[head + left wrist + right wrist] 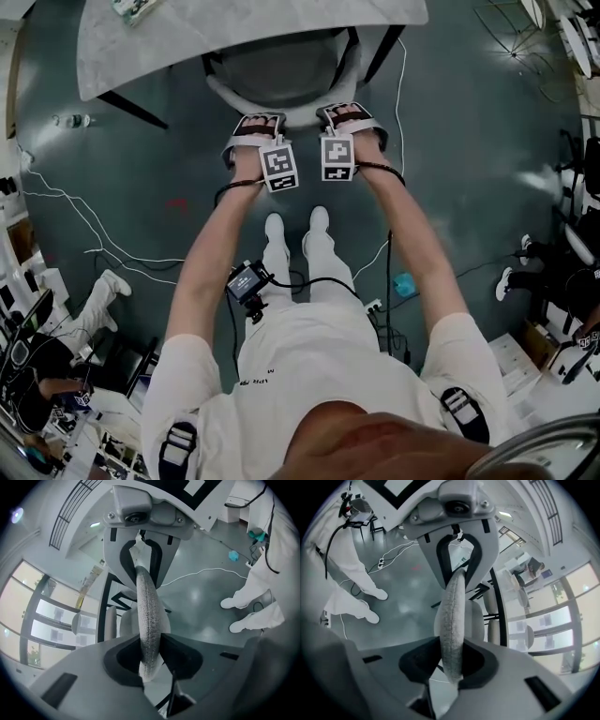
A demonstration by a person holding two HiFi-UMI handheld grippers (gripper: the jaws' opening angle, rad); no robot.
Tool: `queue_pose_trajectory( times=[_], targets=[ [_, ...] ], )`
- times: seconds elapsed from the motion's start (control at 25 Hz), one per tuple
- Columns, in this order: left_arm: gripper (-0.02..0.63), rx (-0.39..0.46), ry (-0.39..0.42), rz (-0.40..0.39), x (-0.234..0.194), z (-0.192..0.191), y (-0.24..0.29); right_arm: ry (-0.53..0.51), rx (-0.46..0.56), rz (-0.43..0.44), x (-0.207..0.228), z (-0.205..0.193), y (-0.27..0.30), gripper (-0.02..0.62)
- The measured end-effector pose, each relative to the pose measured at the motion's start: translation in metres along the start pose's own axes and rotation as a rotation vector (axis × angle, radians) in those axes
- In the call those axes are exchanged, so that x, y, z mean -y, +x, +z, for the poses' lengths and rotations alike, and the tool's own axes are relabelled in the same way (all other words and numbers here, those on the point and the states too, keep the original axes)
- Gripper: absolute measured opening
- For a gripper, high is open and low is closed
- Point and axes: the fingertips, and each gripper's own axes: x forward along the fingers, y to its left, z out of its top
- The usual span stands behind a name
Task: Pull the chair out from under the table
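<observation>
The left claw (255, 129) pinches the padded backrest (149, 620) of the chair (281, 75) at its top edge. The right claw (352, 118) pinches the same edge just beside it. The chair seat sits under the desk (169, 42).

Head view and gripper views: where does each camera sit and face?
Head view: head-mounted, steeply down at chair back and table; arms, legs show.
Left gripper view: on the left gripper, along jaws clamping the chair back; legs right.
Right gripper view: on the right gripper, same clamp; legs left.
Shared: chair back.
</observation>
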Motion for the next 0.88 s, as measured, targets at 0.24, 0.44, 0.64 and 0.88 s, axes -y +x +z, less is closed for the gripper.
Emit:
queue_pose_trajectory(
  times=[0.24,0.44,0.64,0.88],
  targets=[
    [0.098,-0.012,-0.007,0.007,-0.002,0.000,-0.003,0.030,0.004,-0.032,0.003,0.001,-0.003,0.104],
    [0.098,-0.009,-0.021,-0.003,0.007,0.005,-0.014,0.029,0.017,-0.023,-0.007,0.003,-0.015,0.104],
    [0.098,0.001,-0.027,-0.019,0.024,0.012,-0.023,0.049,0.014,-0.013,-0.024,0.004,-0.024,0.106],
    [0.098,-0.003,-0.040,-0.029,0.047,0.013,-0.037,0.063,0.019,0.003,-0.047,0.015,-0.038,0.106]
  ],
)
